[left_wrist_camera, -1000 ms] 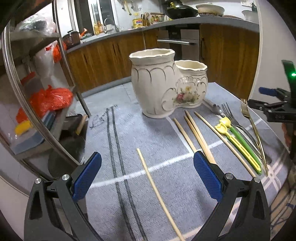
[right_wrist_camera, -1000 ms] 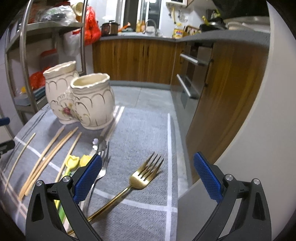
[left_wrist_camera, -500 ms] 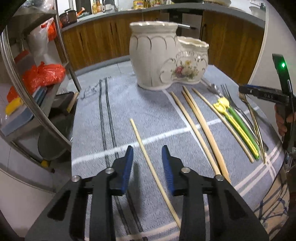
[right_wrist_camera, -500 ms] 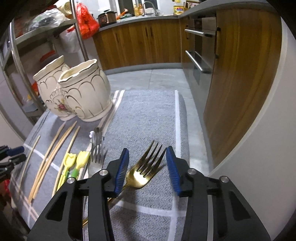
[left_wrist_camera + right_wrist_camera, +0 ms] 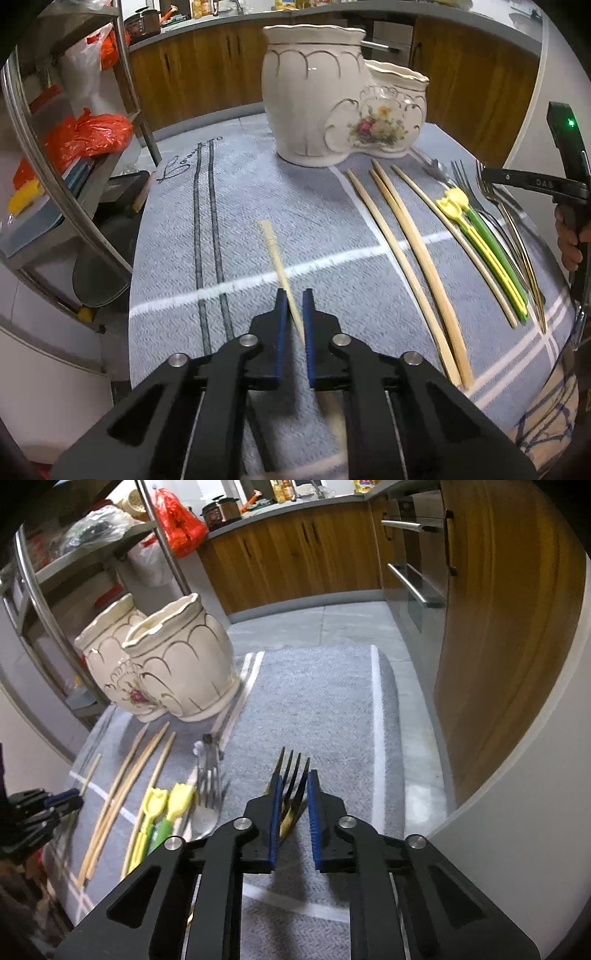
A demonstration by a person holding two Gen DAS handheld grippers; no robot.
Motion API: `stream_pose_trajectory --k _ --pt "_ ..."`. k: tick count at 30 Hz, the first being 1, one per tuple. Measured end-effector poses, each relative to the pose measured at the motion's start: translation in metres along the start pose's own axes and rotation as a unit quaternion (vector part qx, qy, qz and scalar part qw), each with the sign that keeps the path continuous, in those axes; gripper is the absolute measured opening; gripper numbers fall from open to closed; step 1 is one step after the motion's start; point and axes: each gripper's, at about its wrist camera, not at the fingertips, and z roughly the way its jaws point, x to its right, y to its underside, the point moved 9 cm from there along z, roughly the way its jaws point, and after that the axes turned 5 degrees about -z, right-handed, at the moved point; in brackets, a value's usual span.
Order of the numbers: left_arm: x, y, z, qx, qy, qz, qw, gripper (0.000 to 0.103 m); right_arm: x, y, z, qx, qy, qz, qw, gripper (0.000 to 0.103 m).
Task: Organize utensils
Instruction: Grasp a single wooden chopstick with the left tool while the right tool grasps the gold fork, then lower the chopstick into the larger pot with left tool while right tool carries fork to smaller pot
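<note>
Left gripper [image 5: 293,317] at lower centre of the left wrist view, pads clamped on a single pale chopstick [image 5: 275,254] — its free end blurred and pointing toward frame centre, the other end passing back beneath the gripper body. Grey striped cloth [image 5: 236,229] underneath.

Cream twin-pot ceramic holder [image 5: 314,103] upright at upper centre of the cloth, taller pot on the left, shorter flowered pot on the right. Laid out below and right of it: three more chopsticks [image 5: 410,243] side by side, then a yellow plastic utensil [image 5: 472,240] and a green one [image 5: 491,243] touching each other, then silver forks [image 5: 461,175] near the right edge.

Right gripper [image 5: 293,805] at lower centre of the right wrist view, jaws closing, the gold fork [image 5: 290,775] between them; left pad against the fork's neck, a narrow gap visible at the right pad. Tines projecting past the fingertips toward frame centre, handle hidden under the gripper.

Same holder [image 5: 177,664] at centre left in this view; chopsticks, yellow and green utensils and a silver fork [image 5: 208,775] lying below it, left of the gripper — all apart from the gold fork. Wooden cabinets [image 5: 295,550] across the top of frame.
</note>
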Motion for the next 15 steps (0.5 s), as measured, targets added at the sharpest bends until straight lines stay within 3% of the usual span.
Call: stream_pose_trajectory --k 3,15 --pt "-0.001 -0.004 0.003 0.006 0.009 -0.002 0.9999 0.004 -0.012 -0.007 -0.007 0.01 -0.004 -0.017 1.0 0.003" --pt "0.003 -0.008 -0.004 0.03 0.04 0.001 0.9987 0.004 -0.044 -0.025 -0.033 0.048 0.035 -0.091 0.994 0.002"
